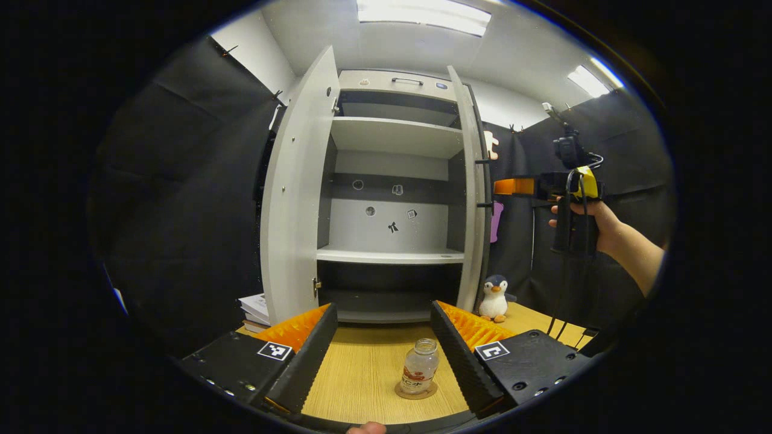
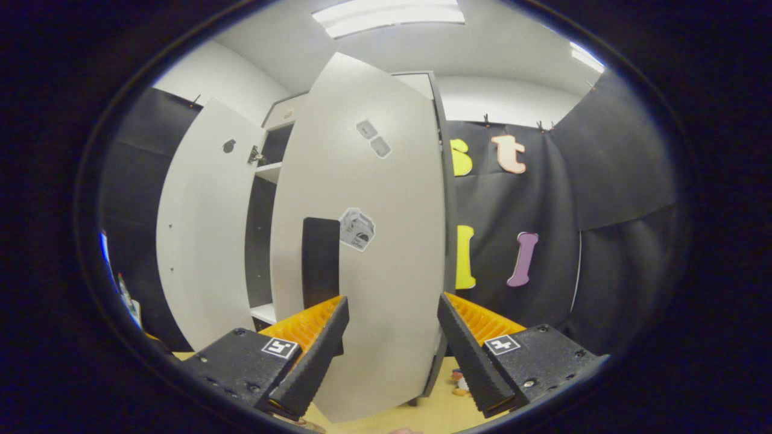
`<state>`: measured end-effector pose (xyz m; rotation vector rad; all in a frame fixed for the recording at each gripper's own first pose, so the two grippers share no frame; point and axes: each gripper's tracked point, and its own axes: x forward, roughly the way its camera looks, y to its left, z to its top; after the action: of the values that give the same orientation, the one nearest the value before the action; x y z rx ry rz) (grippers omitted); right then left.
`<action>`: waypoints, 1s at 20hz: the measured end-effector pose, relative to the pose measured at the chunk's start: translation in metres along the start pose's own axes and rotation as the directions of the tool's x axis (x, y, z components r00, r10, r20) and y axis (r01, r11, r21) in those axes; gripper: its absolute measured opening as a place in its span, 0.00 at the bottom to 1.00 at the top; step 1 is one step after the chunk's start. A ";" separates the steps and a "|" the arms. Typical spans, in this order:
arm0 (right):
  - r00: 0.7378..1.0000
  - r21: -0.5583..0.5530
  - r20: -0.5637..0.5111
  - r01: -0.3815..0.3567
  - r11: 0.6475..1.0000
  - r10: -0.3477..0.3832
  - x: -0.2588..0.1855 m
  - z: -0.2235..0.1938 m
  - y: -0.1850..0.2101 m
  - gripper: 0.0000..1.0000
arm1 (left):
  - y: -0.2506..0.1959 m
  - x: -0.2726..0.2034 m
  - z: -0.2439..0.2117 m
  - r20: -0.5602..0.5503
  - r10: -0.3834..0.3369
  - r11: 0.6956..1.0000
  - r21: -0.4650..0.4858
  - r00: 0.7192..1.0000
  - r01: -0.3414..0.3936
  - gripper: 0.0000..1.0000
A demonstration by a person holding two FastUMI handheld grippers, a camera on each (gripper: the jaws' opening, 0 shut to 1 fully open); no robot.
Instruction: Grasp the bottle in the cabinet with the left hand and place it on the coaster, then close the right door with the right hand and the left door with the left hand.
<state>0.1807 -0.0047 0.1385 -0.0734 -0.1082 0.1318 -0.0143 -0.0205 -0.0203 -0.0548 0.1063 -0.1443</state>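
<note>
Two doors stood open; the bottle [image 1: 419, 367] already sat upright on the coaster [image 1: 416, 390] near the desk's [image 1: 362, 374] front edge, between the spread, empty fingers of the left hand-held gripper [image 1: 380, 352]. Right hand-held gripper [image 2: 392, 349], also open and empty, faced the right door's [image 2: 362, 241] outer face, close by. Risk, as judged: a fast or glancing push could slam the door or slip off its smooth panel. A penguin toy [image 1: 494, 298] stood beside the cabinet [image 1: 395, 181], near the door's foot; it might obstruct. Books [image 1: 254, 310] lay behind the left door [image 1: 295, 199].
</note>
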 end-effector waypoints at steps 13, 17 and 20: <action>0.997 -0.012 0.040 -0.061 0.998 0.061 -0.078 -0.011 0.042 0.99 | 0.097 -0.003 0.047 0.052 0.202 0.979 -0.046 0.978 -0.200 0.94; 0.997 0.044 -0.013 -0.081 0.996 0.081 -0.131 -0.050 0.074 0.99 | 0.148 -0.005 0.064 0.056 0.317 0.948 -0.057 0.947 -0.313 0.95; 0.996 0.080 -0.037 -0.072 0.994 0.075 -0.157 -0.069 0.084 0.99 | 0.190 0.004 0.081 0.087 0.379 0.925 -0.059 0.921 -0.375 0.95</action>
<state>0.0233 0.0525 0.0477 -0.0015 -0.0607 0.2083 0.0252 0.1704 0.0482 -0.0811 0.0211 0.2478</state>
